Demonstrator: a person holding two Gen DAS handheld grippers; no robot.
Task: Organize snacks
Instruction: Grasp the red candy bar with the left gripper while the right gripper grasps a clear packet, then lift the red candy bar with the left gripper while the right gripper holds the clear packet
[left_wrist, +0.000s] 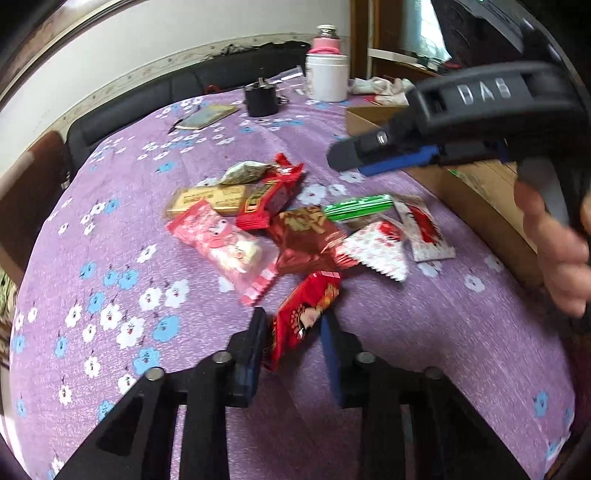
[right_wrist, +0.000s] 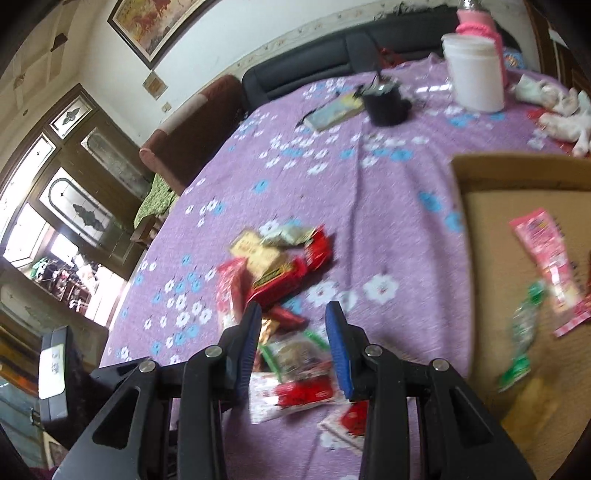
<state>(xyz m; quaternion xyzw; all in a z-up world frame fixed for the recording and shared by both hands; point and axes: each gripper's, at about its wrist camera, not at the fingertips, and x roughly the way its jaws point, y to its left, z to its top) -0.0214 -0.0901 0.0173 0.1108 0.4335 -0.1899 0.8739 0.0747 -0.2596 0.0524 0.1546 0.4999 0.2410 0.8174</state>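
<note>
A heap of wrapped snacks lies mid-table on the purple flowered cloth (left_wrist: 122, 236): a pink packet (left_wrist: 221, 243), a gold bar (left_wrist: 207, 199), a long red packet (left_wrist: 273, 195), a dark red pouch (left_wrist: 306, 229), a green stick (left_wrist: 358, 206) and white-and-red sachets (left_wrist: 376, 247). My left gripper (left_wrist: 291, 328) is shut on a red snack packet (left_wrist: 306, 310) at the heap's near edge. My right gripper (right_wrist: 293, 317) hovers over the heap's right side, jaws slightly apart with nothing between them; it also shows side-on as the right gripper (left_wrist: 343, 158). The cardboard box (right_wrist: 480, 173) holds a pink packet (right_wrist: 543, 254) and a green one (right_wrist: 521, 332).
At the table's far side stand a white jar (left_wrist: 327, 77), a pink bottle (left_wrist: 325, 42), a black cup (left_wrist: 260, 99), a booklet (left_wrist: 207, 116) and crumpled cloth (left_wrist: 380, 86). A hand (left_wrist: 561, 251) grips the right tool. A dark sofa (right_wrist: 306, 70) runs behind.
</note>
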